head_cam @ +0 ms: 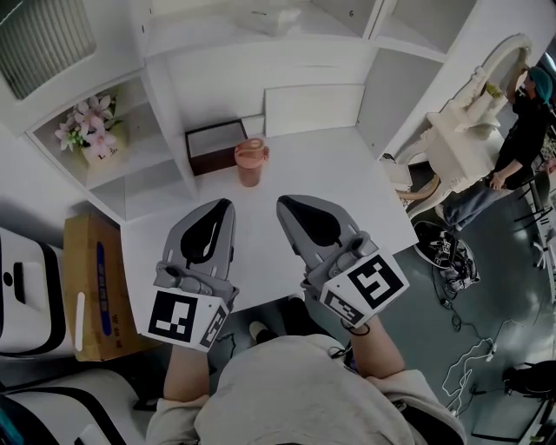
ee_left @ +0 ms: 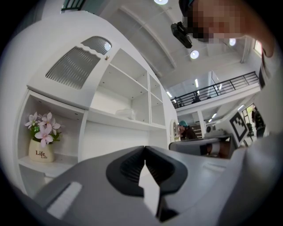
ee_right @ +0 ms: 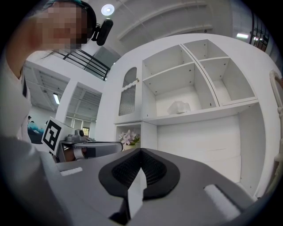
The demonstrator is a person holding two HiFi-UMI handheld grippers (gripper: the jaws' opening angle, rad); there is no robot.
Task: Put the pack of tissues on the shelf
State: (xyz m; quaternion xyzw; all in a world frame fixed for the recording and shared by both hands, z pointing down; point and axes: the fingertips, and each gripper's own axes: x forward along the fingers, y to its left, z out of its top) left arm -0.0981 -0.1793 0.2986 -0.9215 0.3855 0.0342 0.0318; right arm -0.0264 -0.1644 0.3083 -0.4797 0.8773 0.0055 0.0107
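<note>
L gripper (ee_left: 144,149) & R gripper (ee_right: 140,151): I read both clenched, nothing between jaws. Tissue pack (ee_right: 179,107) lies on upper shelf (ee_right: 208,114), alone in its bay. Flower pot (head_cam: 91,132) w/ pink blooms in left cubby (head_cam: 139,149). Dark box (head_cam: 215,146) beside pink cup (head_cam: 251,162) on desk (head_cam: 347,174); contents unclear.

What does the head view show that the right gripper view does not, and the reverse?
Only the head view: a pink cup and a dark box on the white table, a cardboard box beside it. Only the right gripper view: a ceiling lamp and a black railing. Both: the pink flowers, the left gripper, the white shelf.
</note>
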